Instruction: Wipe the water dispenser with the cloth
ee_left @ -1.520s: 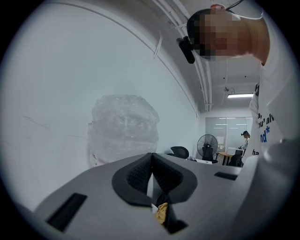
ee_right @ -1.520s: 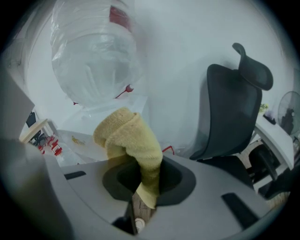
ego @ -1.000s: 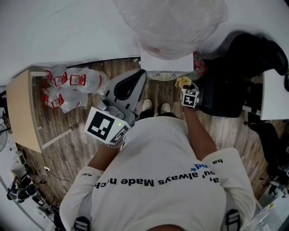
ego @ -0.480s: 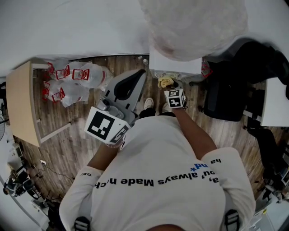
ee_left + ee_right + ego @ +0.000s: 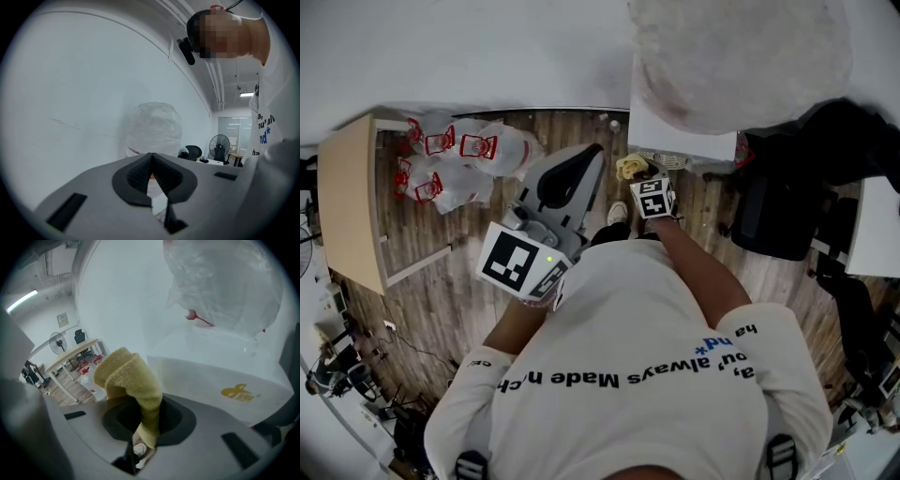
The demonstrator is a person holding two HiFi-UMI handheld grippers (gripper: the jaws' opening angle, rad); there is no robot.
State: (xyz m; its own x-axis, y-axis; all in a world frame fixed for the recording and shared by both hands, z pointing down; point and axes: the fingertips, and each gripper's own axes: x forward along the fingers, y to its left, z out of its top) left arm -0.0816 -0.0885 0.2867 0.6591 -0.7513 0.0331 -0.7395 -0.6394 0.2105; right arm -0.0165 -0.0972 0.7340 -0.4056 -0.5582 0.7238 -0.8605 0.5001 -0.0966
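Observation:
The white water dispenser point(image 5: 680, 131) stands against the wall, with a plastic-wrapped bottle point(image 5: 741, 56) on top. My right gripper point(image 5: 636, 176) is shut on a folded yellow cloth point(image 5: 630, 167) at the dispenser's front left corner. In the right gripper view the cloth point(image 5: 129, 376) sticks up out of the gripper point(image 5: 149, 427), close beside the dispenser's point(image 5: 220, 380) white side. I cannot tell whether it touches. My left gripper point(image 5: 591, 155) is held up to the left, shut and empty. In its own view that gripper point(image 5: 151, 157) points at the wrapped bottle point(image 5: 153, 129).
A wooden table point(image 5: 342, 216) stands at the left, with several plastic bags printed in red point(image 5: 455, 159) on the floor beside it. A black office chair point(image 5: 778, 202) is just right of the dispenser. A white desk point(image 5: 877, 234) lies farther right.
My right gripper has carried the cloth leftward along the dispenser's front, from near its right side to its left corner. The left gripper has stayed put.

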